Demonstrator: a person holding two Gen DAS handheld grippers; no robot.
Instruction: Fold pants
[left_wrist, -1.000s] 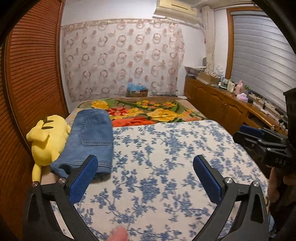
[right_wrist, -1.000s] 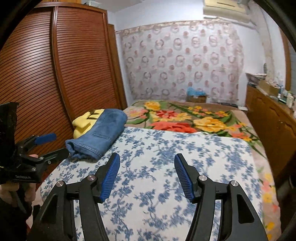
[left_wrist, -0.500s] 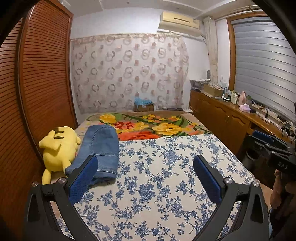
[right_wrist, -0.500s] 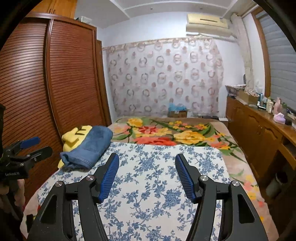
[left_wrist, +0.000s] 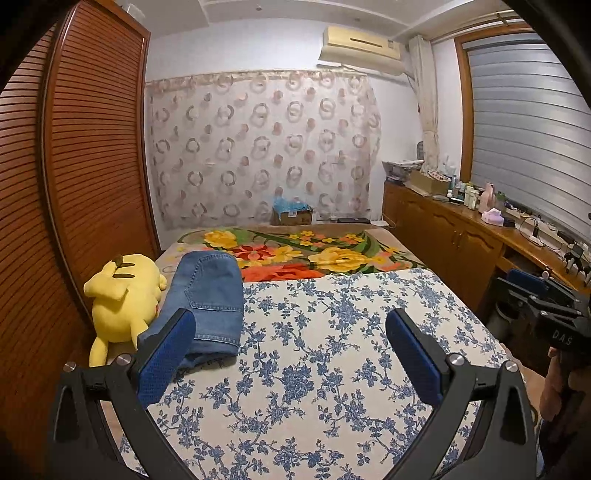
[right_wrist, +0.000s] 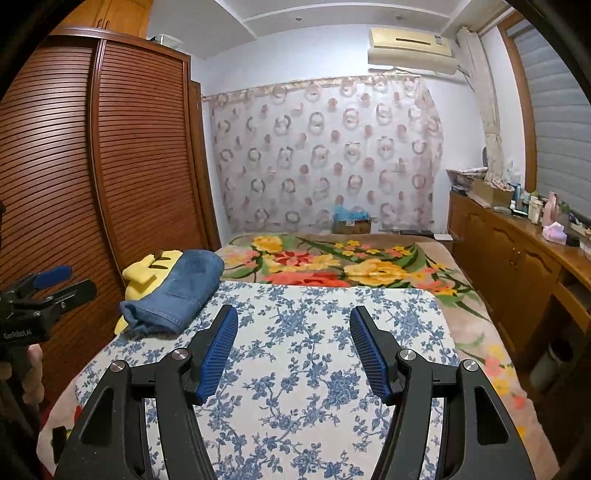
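Folded blue jeans lie on the left side of the bed, resting partly against a yellow plush toy. My left gripper hangs open above the blue-flowered sheet, its left pad just in front of the jeans' near edge, nothing between its fingers. The right gripper is open too and empty, over the middle of the sheet, to the right of the jeans. Each gripper shows at the edge of the other's view: the right one and the left one.
A slatted wooden wardrobe runs along the left of the bed. A flowered blanket covers the far half. A wooden cabinet with bottles and boxes lines the right wall. A cardboard box sits beyond the bed by the curtain.
Both grippers pulled back and rose away from the bed, so more of the room and ceiling shows. The jeans and plush toy stayed where they were. Both grippers remain open.
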